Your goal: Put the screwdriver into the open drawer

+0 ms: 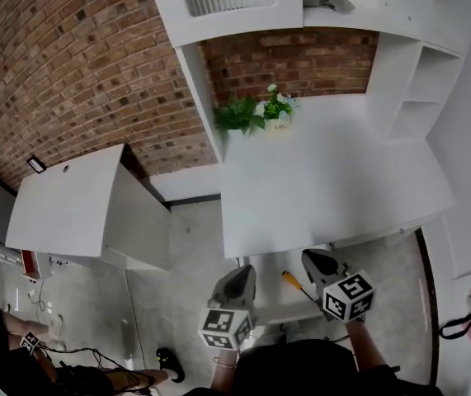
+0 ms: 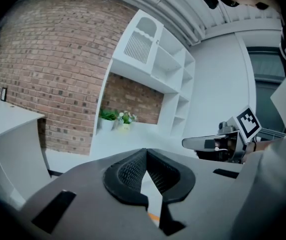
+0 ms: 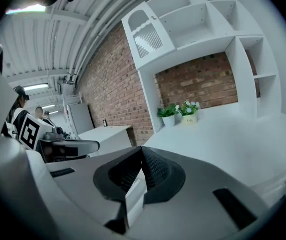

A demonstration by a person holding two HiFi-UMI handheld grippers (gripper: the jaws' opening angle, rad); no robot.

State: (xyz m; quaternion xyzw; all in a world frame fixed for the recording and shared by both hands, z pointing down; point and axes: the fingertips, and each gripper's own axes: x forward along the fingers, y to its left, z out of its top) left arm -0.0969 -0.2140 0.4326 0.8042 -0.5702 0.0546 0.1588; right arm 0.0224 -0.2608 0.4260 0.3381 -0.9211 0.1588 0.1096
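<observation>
So the screwdriver [image 1: 293, 282] was spotted lying inside the open drawer [image 1: 275, 269], orange handle toward the desk, dark shaft pointing away from it. Nothing was gripped on it at all. A sliver of that orange handle [image 2: 153, 217] could also be seen low down, through the slot under the left gripper's [image 2: 146, 152] tips.

Both grippers were held just above the drawer. The left gripper [image 1: 240, 275] was over its left edge and the right gripper [image 1: 314, 261] over its right side, with the screwdriver between them. Both sets of jaws were pinched together at the tips with nothing caught in them, same story in the right gripper [image 3: 141, 149] view.

The drawer was pulled out from under the front edge of a white desk [image 1: 326, 180], which was bare except for two small potted plants [image 1: 256, 112] pushed back against the brick wall [image 1: 78, 64]. White shelves [image 1: 416, 81] were fixed above and to the right. A low white cabinet [image 1: 70, 200] was parked off to the left, well apart from the drawer, and some cables [image 1: 78, 357] were left on the floor near it.
</observation>
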